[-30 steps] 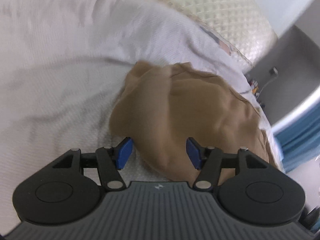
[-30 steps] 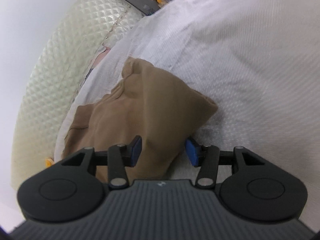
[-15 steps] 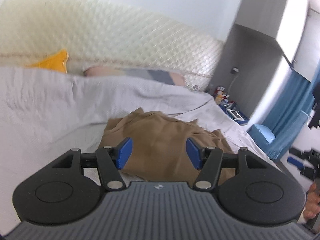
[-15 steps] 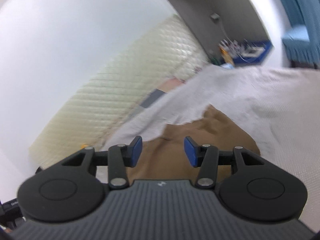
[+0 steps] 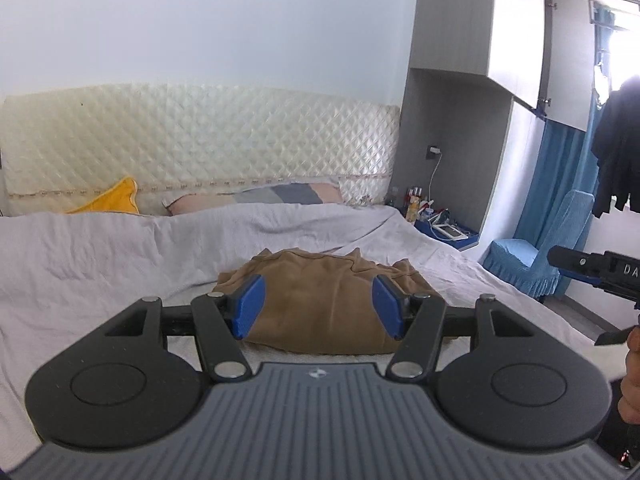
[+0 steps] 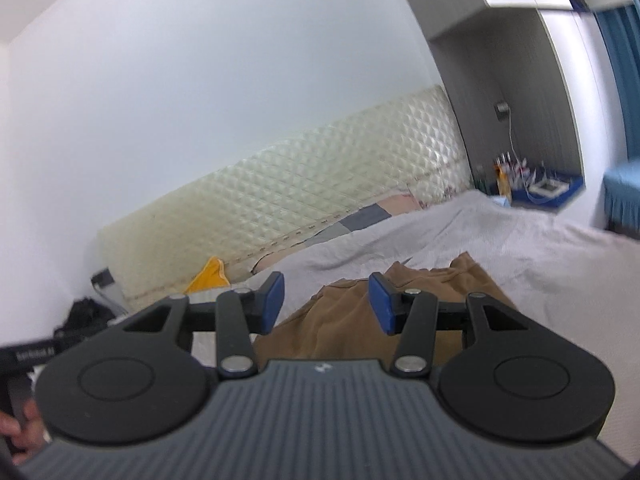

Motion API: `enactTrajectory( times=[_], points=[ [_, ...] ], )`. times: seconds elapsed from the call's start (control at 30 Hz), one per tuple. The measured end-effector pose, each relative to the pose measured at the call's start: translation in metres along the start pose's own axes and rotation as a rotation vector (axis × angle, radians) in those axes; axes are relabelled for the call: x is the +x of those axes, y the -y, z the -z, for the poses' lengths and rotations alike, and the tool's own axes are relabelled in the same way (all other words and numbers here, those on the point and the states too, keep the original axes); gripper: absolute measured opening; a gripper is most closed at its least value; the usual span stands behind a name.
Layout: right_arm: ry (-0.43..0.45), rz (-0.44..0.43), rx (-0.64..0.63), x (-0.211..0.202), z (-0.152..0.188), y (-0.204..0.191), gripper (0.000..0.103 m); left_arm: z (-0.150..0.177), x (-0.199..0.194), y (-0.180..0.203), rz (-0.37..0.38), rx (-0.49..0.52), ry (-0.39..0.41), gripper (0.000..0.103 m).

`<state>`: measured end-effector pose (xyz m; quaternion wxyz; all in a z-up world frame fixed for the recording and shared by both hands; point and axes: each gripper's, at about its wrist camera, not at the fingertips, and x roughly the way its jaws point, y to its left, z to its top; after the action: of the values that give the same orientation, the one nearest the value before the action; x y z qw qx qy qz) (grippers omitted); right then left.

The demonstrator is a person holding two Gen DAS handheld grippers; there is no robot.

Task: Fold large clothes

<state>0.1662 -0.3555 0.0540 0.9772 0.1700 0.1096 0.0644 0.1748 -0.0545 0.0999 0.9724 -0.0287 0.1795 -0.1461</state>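
A folded tan garment lies as a rounded bundle on the pale grey bedspread. My left gripper hangs above and short of it, blue pads apart, nothing between them. The right wrist view shows the same tan garment from its left side, beyond my right gripper, which is open and empty too. Both grippers point nearly level toward the headboard. The other gripper's black body and a hand show at the right edge of the left wrist view.
A quilted cream headboard spans the far wall, with a yellow cushion and a patchwork pillow below it. A cluttered blue bedside shelf stands right of the bed, then a blue-covered chair and dark hanging clothes.
Both grippers have lifted up and back from the tan garment and levelled out, rolling upright. The view went from looking down on the bundle to looking across the bed. The jaws kept their width.
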Motion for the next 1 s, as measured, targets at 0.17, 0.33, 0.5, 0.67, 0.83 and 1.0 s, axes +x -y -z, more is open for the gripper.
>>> enactTrajectory(
  times=[0.17,0.33,0.5,0.67,0.83,1.0],
  points=[
    [0.004,0.002,-0.070,-0.026,0.031,-0.017,0.051,0.028,-0.024,0.008,-0.003,0.024,0.019,0.065],
    [-0.014,0.018,-0.121,-0.036,0.065,-0.024,0.051,0.062,-0.034,0.010,-0.011,0.047,0.025,0.065],
    [-0.037,0.037,-0.151,-0.035,0.099,-0.028,0.051,0.094,-0.035,0.006,-0.014,0.047,0.019,0.065],
    [-0.054,0.051,-0.182,-0.030,0.126,-0.031,0.051,0.121,-0.028,-0.001,-0.011,0.033,0.001,0.065],
    [-0.052,0.079,-0.211,-0.023,0.150,-0.031,0.050,0.149,-0.017,-0.006,-0.033,0.032,-0.021,0.065],
    [-0.068,0.095,-0.214,-0.015,0.170,-0.028,0.050,0.166,-0.008,-0.012,-0.036,0.021,-0.038,0.065]
  ],
)
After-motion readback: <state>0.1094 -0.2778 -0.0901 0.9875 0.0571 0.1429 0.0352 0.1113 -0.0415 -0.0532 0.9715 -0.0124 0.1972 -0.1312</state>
